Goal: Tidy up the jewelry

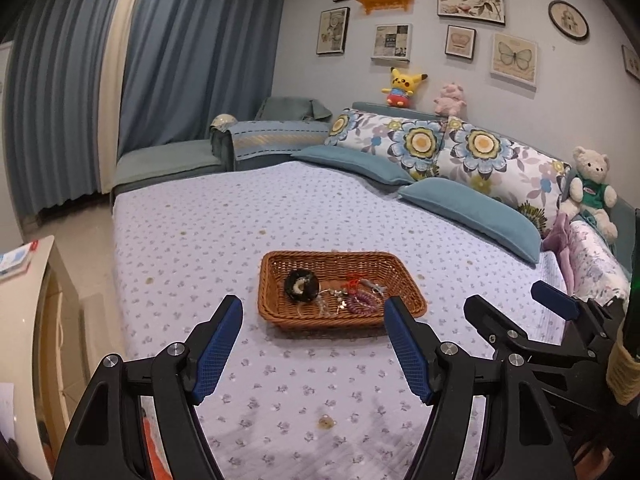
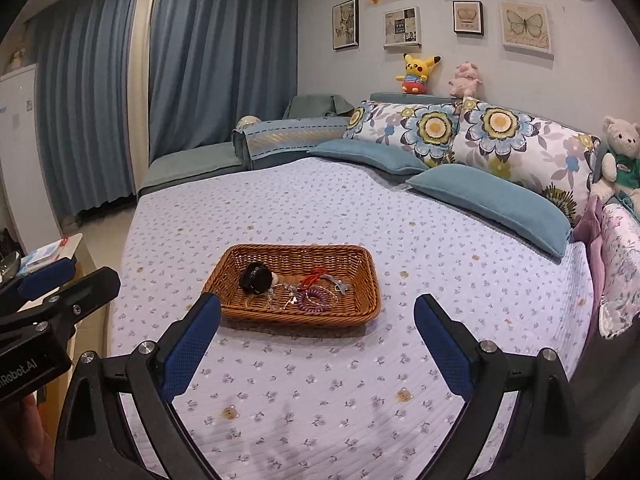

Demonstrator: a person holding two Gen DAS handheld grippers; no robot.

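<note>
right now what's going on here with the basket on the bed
A person holds two blue-padded grippers over a bed with a lilac flowered bedspread. Both the left gripper and the right gripper are open and hold nothing. Ahead of them sits a brown woven wicker basket containing a black round item, a purple coiled bracelet, a red cord piece and some thin chains. Nothing has been picked up yet.
</note>
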